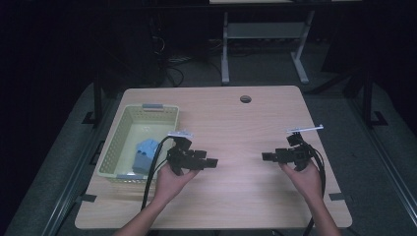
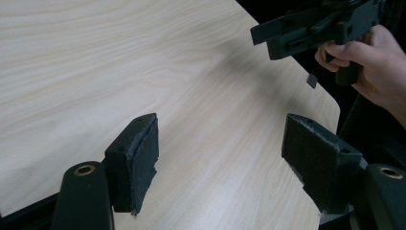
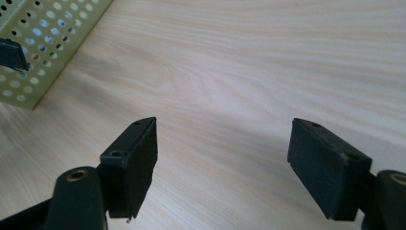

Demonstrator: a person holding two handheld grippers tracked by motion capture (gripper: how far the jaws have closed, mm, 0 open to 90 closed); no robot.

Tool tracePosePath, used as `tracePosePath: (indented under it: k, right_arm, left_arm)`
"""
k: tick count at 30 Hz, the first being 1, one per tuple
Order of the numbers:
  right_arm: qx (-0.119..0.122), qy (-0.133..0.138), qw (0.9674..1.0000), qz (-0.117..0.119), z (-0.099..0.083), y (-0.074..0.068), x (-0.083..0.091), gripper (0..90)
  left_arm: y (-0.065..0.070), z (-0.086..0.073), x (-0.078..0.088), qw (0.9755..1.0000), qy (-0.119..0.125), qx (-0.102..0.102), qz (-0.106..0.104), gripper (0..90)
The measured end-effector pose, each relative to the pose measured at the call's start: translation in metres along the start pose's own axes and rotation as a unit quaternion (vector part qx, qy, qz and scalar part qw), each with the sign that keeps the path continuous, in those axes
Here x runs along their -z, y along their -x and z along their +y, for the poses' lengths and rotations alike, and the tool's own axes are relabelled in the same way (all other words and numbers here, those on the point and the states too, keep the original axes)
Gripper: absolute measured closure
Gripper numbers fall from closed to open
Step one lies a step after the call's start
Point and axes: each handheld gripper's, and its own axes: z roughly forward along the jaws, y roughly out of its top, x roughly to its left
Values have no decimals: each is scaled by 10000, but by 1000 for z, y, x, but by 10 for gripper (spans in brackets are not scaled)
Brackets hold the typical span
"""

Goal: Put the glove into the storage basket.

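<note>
Dark room, pale wooden tabletop (image 1: 246, 128) bare ahead of you. Your left gripper (image 2: 220, 158) and right gripper (image 3: 222, 165) both hold their fingers wide apart, empty. Blue plastic blocks (image 1: 145, 154) lie inside the pale green perforated basket (image 1: 114, 142); your left cable could snag its rim.

basket (image 3: 33, 52) cropped, blue blocks (image 1: 146, 155) indistinct

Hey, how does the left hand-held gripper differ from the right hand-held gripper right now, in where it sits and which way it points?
The left hand-held gripper is held beside the pale green basket with the blue block; the right hand-held gripper is held over bare table near the right edge. The left one points rightward, the right one leftward, so they face each other. Both are black, held open with nothing between their jaws, each in one hand.
</note>
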Motion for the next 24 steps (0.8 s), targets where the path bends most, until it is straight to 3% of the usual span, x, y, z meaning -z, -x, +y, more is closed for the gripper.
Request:
tracePosePath:
  k: [6,10,24]
  right_arm:
    - [-81,-2,10000,-24,-12,8,3,254]
    - [-117,5,9999,-38,-19,11,5,252]
    - [81,54,9999,-104,-44,8,11,252]
  left_arm:
    - [5,-11,-7,9999,-3,-121,-33,284]
    - [8,-18,-10,9999,10,-92,-119,284]
    - [14,-40,-10,9996,7,-242,-135,286]
